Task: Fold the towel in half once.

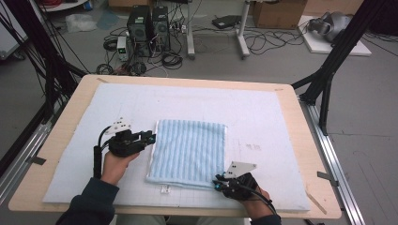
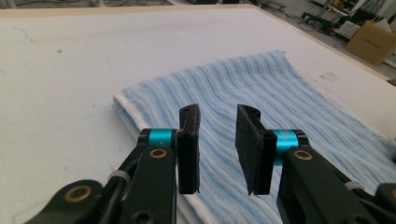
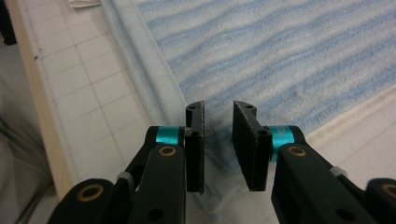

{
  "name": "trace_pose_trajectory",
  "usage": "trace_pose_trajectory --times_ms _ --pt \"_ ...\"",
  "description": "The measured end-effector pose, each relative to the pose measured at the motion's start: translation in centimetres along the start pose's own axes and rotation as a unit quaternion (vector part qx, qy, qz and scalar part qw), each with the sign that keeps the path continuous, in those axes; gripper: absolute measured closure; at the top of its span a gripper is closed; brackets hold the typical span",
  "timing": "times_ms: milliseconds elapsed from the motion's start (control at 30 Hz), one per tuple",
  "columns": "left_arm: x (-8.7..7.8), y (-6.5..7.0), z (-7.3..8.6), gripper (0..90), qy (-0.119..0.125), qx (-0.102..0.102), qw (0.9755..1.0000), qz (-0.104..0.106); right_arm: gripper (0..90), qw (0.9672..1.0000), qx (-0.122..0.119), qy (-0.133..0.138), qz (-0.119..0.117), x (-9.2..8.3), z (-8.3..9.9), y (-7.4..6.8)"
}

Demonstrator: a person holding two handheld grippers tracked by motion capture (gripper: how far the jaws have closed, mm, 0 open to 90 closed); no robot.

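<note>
Your folded blue-and-white striped towel (image 1: 187, 152) lies flat mid-table on the white foam mat (image 1: 263, 112), and both the left gripper (image 1: 151, 137) and right gripper (image 1: 218, 185) hover at its edges, fingers apart on nothing. If you close too high, you risk pinching only the top layer, so the fold peels open.

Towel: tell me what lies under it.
The folded towel lies on the white mat, which covers the wooden table. A small white tag shows at its near edge. Anything between its layers is hidden.
</note>
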State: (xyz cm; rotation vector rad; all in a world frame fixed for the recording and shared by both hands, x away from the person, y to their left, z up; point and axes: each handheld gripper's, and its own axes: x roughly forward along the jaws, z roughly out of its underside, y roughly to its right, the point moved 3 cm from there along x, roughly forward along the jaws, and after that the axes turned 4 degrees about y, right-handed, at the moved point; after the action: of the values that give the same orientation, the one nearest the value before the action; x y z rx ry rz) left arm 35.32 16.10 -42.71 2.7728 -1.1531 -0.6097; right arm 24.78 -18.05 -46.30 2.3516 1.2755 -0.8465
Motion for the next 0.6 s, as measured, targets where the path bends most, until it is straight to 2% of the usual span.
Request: trace_pose_trajectory --times_ms 67,200,233,300,333,400,533,600 --pt "0.8 -0.2 -0.3 69.8 -0.008 0.011 0.9999 -0.003 74.3 1.0 0.001 -0.001 -0.004 -0.1 0.0 0.1" --pt "2.7 -1.0 -0.5 69.7 -0.016 0.003 0.9999 0.001 70.7 0.9996 0.0 -0.018 -0.023 -0.2 -0.8 0.3" --pt "3.2 -1.2 -0.7 69.7 -0.021 -0.003 0.9998 0.003 69.9 0.9997 0.008 -0.005 -0.021 -0.3 -1.2 0.5" --pt "4.2 -1.6 -0.5 70.0 -0.012 -0.015 0.9998 -0.002 72.0 0.9989 0.031 0.034 -0.012 -0.3 -2.1 1.5" --pt "4.7 -1.7 -0.2 71.9 -0.022 -0.018 0.9996 -0.001 74.6 0.9985 0.037 0.039 -0.005 0.1 -2.5 2.0" --pt "5.6 -2.1 0.5 75.0 -0.051 -0.013 0.9985 -0.014 78.4 0.9986 0.039 0.036 0.004 1.1 -2.8 2.6" --pt "6.5 -2.8 1.0 82.4 -0.07 -0.015 0.9965 -0.043 80.3 0.9994 0.034 0.001 0.005 2.8 -2.3 2.9" --pt "6.9 -3.0 1.2 84.3 -0.089 0.003 0.994 -0.063 80.5 0.9995 0.03 0.002 0.002 2.5 -1.9 2.8"
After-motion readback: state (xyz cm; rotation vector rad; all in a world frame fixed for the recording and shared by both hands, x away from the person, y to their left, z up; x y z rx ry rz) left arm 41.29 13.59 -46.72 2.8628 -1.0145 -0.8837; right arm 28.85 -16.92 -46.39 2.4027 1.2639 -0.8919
